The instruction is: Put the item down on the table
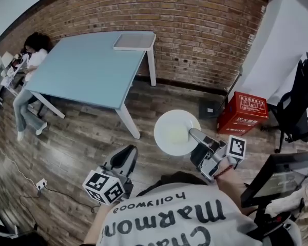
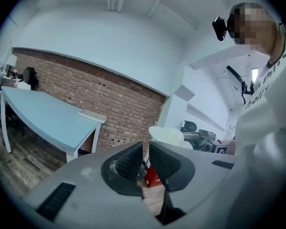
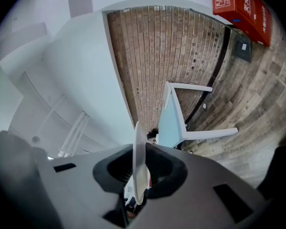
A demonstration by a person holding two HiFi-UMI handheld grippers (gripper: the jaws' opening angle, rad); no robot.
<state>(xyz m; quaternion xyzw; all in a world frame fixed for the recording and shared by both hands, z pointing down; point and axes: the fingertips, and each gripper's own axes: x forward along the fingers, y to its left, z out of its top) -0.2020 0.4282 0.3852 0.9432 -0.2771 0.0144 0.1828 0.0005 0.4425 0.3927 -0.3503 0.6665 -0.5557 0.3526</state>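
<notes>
A round white plate (image 1: 177, 132) hangs over the wooden floor, pinched at its near rim by my right gripper (image 1: 195, 135), which is shut on it. In the right gripper view the plate (image 3: 139, 166) stands edge-on between the dark pads of that gripper (image 3: 139, 178). My left gripper (image 1: 127, 157) is lower left, apart from the plate; in its own view it (image 2: 146, 149) is shut but for a thin slit, nothing held. The light blue table (image 1: 87, 68) stands ahead to the left, well beyond both grippers.
A grey tray (image 1: 134, 41) lies on the table's far right corner. A person (image 1: 31, 60) sits at its left end. A red box (image 1: 244, 111) and a black chair (image 1: 297, 106) stand on the right, a dark screen (image 1: 277, 181) near right. Brick wall behind.
</notes>
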